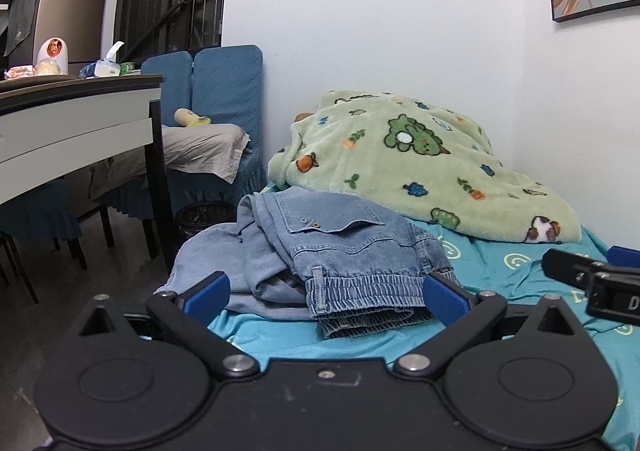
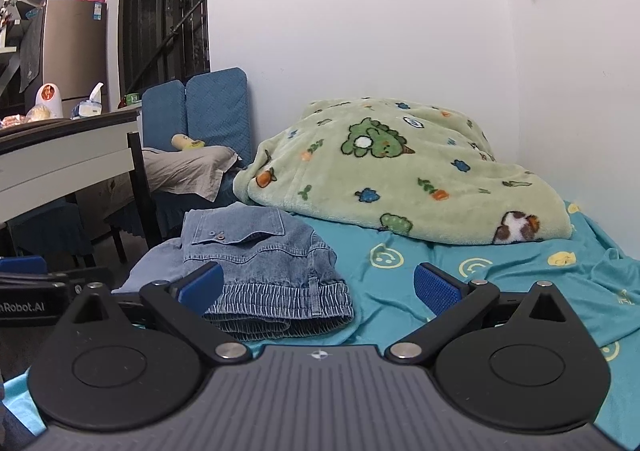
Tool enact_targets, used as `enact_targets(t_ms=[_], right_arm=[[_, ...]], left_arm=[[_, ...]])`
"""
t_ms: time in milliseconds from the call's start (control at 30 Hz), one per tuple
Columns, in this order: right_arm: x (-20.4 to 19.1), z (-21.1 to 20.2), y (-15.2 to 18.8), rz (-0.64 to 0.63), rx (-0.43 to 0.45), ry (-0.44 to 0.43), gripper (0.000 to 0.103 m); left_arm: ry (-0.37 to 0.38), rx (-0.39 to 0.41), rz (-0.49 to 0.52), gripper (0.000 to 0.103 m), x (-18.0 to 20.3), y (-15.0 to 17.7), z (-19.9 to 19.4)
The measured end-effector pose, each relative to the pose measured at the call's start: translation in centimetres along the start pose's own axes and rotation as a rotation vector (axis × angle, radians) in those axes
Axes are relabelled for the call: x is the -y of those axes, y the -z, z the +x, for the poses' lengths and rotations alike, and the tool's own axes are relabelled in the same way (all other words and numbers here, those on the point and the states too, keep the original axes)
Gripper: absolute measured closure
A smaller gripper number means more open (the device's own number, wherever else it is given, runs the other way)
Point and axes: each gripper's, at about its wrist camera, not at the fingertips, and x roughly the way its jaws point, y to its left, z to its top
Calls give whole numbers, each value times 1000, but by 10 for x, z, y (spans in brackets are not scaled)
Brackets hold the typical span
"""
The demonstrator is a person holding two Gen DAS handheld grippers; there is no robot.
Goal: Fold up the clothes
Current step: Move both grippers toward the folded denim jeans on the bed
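A folded pair of blue denim jeans (image 1: 352,251) lies on the teal bed sheet (image 1: 520,275), on top of a lighter blue garment (image 1: 224,259) that spreads out to its left. My left gripper (image 1: 326,293) is open and empty, just short of the jeans' elastic cuff. My right gripper (image 2: 318,285) is open and empty; the jeans (image 2: 264,263) lie ahead and left of it, behind its left finger. The right gripper also shows at the right edge of the left wrist view (image 1: 592,279). The left gripper shows at the left edge of the right wrist view (image 2: 36,287).
A green fleece blanket (image 1: 420,167) is heaped at the head of the bed against the white wall. A table (image 1: 76,123) with small items stands to the left, with blue-covered chairs (image 1: 224,99) behind it. A dark waste bin (image 1: 204,215) stands on the floor beside the bed.
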Motion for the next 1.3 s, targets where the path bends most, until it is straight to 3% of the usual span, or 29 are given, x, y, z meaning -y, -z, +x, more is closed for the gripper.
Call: enact_targets(t_ms=[933, 1100, 1300], right_arm=[[13, -2, -3, 39, 10, 24, 0], [23, 1, -3, 50, 14, 54, 0], [36, 10, 4, 104, -2, 97, 0]], left_arm=[[-19, -24, 32, 0, 6, -5, 8], [-39, -65, 35, 0, 8, -21, 28], [1, -131, 103, 0, 19, -35, 74]])
